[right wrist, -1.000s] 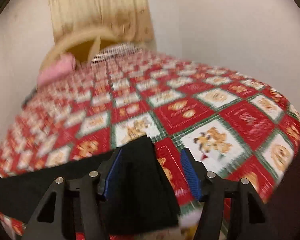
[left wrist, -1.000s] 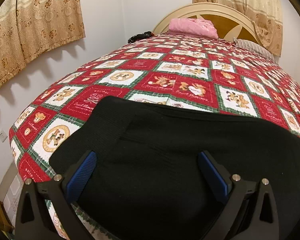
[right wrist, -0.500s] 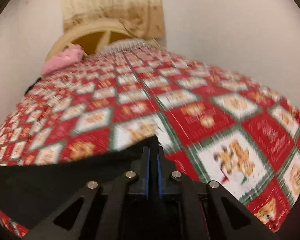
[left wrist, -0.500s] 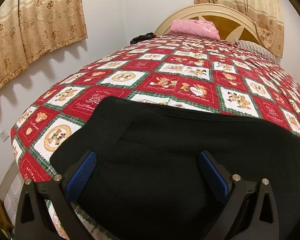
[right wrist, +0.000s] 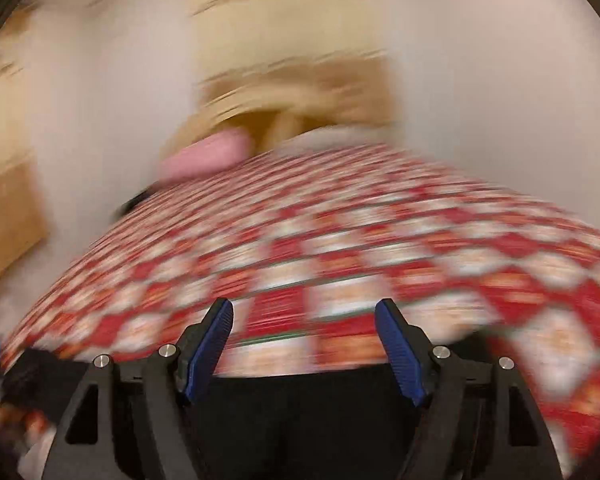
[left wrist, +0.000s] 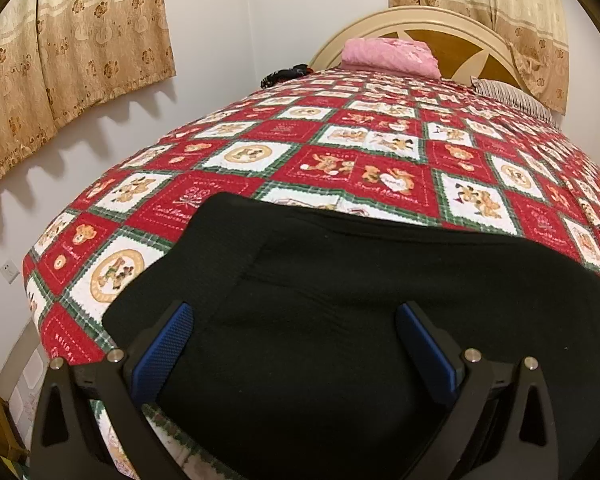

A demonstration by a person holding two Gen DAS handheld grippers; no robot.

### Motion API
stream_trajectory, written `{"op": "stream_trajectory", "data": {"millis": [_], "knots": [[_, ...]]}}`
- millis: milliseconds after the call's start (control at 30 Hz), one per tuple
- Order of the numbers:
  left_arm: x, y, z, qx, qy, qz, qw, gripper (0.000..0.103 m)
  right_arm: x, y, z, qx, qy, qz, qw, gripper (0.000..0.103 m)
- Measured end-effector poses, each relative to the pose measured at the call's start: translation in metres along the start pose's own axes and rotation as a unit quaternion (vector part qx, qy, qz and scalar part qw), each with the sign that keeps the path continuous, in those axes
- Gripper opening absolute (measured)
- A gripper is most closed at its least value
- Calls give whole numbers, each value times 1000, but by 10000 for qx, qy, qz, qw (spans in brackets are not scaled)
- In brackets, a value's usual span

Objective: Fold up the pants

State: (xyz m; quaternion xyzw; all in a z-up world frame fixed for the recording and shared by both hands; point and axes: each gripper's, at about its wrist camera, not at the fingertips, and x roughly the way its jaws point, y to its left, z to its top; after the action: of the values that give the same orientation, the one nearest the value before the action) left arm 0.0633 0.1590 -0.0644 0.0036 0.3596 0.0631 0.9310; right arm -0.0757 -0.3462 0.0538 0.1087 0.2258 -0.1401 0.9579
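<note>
Both our grippers spread wide, gripping nothing: left (left wrist: 294, 344) over black pants (left wrist: 340, 300), right (right wrist: 304, 340) blurry, pants (right wrist: 300, 412) below fingers.

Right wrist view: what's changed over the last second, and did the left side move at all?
The right tool shut on the edge of the black pants half a second ago and has now let go: its jaws stand wide open with only the quilt between them, and the heavy blur shows it swinging. The left tool stayed open over the pants, which lie as before.
</note>
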Motion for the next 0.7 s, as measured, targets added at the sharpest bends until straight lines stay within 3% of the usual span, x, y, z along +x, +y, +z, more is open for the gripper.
{"op": "stream_trajectory", "data": {"millis": [67, 100, 167, 233, 333, 400, 567, 700], "knots": [[-5, 2, 4, -84, 116, -99, 9998, 103, 30, 43, 2, -418, 499, 731, 9952, 75], [-7, 2, 5, -116, 116, -193, 9997, 103, 52, 73, 1, -665, 882, 1227, 9863, 75], [-14, 5, 8, -164, 14, -359, 9992, 103, 81, 115, -7, -982, 1352, 1714, 9709, 75], [-14, 7, 10, -119, -73, -332, 9994, 103, 110, 155, -15, -1400, 1672, 2006, 9551, 75], [6, 13, 3, -35, 148, -142, 9998, 103, 141, 195, -28, -1747, 2131, 2483, 9287, 75], [3, 12, -3, 90, -155, -100, 9998, 103, 160, 211, -37, -1795, 2422, 2748, 9130, 75], [3, 12, -4, 94, -255, -137, 9995, 103, 188, 225, -54, -1878, 2913, 2851, 8937, 74], [4, 11, -4, 94, -291, -96, 9995, 103, 169, 236, -64, -1994, 2983, 3250, 8750, 74]]}}
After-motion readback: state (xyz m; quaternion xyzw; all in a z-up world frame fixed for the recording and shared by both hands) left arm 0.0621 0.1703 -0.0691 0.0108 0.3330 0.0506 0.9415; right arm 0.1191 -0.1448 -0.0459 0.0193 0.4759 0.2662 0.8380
